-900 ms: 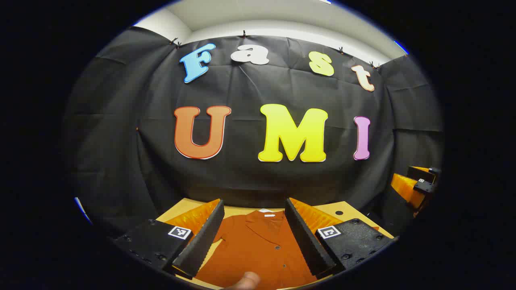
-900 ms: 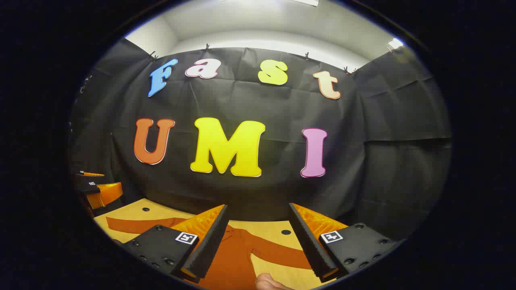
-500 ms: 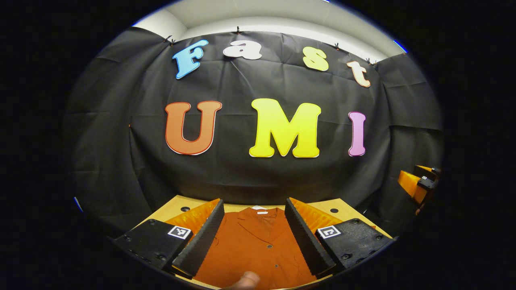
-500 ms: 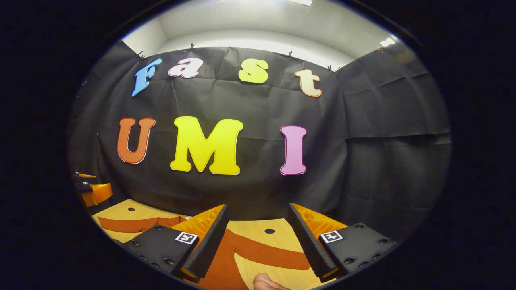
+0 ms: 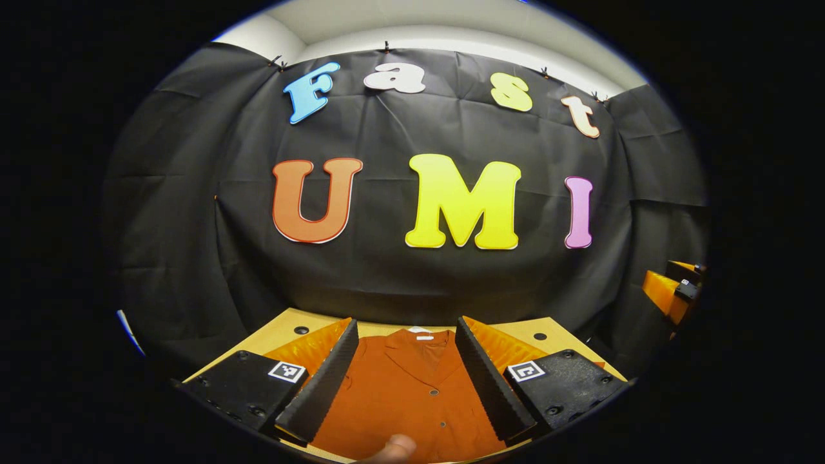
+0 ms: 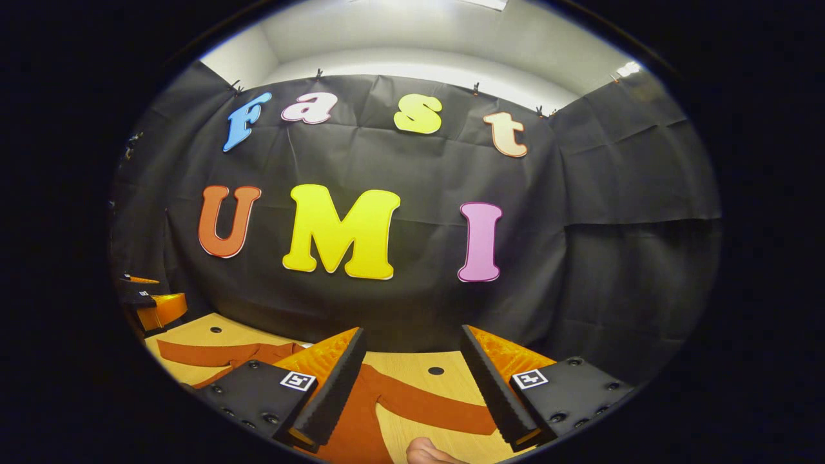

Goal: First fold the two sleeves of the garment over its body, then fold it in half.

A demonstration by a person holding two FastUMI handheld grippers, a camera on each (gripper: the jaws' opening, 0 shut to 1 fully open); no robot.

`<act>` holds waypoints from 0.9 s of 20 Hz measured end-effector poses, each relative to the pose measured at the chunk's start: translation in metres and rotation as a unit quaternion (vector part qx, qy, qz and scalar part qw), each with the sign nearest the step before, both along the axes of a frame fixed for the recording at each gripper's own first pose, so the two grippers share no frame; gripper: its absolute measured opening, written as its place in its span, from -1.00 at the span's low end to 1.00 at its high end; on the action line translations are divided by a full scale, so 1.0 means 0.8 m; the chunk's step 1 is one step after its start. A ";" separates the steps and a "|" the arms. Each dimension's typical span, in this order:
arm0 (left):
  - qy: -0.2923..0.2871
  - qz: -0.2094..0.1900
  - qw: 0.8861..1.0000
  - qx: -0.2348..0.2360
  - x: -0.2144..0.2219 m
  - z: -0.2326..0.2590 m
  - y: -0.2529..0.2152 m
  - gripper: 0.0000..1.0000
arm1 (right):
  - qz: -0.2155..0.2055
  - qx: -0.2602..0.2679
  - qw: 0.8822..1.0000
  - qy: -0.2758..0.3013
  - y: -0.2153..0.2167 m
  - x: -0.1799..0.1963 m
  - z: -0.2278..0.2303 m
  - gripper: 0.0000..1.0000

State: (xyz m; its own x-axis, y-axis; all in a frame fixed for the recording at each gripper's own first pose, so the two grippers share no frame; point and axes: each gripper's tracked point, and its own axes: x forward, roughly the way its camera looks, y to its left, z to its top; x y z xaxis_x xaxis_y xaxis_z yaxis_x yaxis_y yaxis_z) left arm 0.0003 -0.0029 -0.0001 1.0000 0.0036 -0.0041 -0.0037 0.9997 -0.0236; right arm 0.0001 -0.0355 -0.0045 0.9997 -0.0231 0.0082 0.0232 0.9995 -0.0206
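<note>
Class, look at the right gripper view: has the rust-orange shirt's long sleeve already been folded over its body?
No: the rust-orange shirt's long sleeve lies stretched out flat on the pale wooden table, away from the body.

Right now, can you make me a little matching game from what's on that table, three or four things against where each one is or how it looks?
Things:
1. shirt collar
2. right sleeve
3. left gripper
4. table

States:
a. jaws apart, above the shirt's buttoned front
b. spread out flat, not yet folded
c. at the far edge, near the black wall
d. light wood with small round holes

Pairs: 1-c, 2-b, 3-a, 4-d
</note>
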 end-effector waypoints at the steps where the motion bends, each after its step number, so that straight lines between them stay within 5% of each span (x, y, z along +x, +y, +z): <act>1: 0.002 0.002 1.000 -0.008 0.000 -0.001 -0.002 0.96 | 0.004 0.000 1.000 0.002 0.002 0.000 -0.002 0.88; 4: 0.000 0.007 1.000 -0.005 0.000 -0.001 0.000 0.96 | 0.006 0.005 1.000 0.023 -0.001 0.006 -0.018 0.89; 10: 0.024 0.006 1.000 -0.007 -0.023 -0.022 -0.015 0.96 | -0.055 0.016 0.992 0.111 -0.076 0.058 -0.108 0.89; 18: 0.051 0.062 0.997 0.017 -0.024 -0.027 -0.021 0.95 | -0.160 0.041 0.953 0.253 -0.224 0.126 -0.280 0.89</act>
State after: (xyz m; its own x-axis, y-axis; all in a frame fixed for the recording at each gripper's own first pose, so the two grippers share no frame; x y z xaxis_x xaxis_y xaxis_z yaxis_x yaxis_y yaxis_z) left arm -0.0187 -0.0200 -0.0217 0.9861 0.1295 -0.1042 -0.1285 0.9916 0.0169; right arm 0.1010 -0.2144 -0.2286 0.8173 -0.3069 -0.4877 0.3351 0.9417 -0.0311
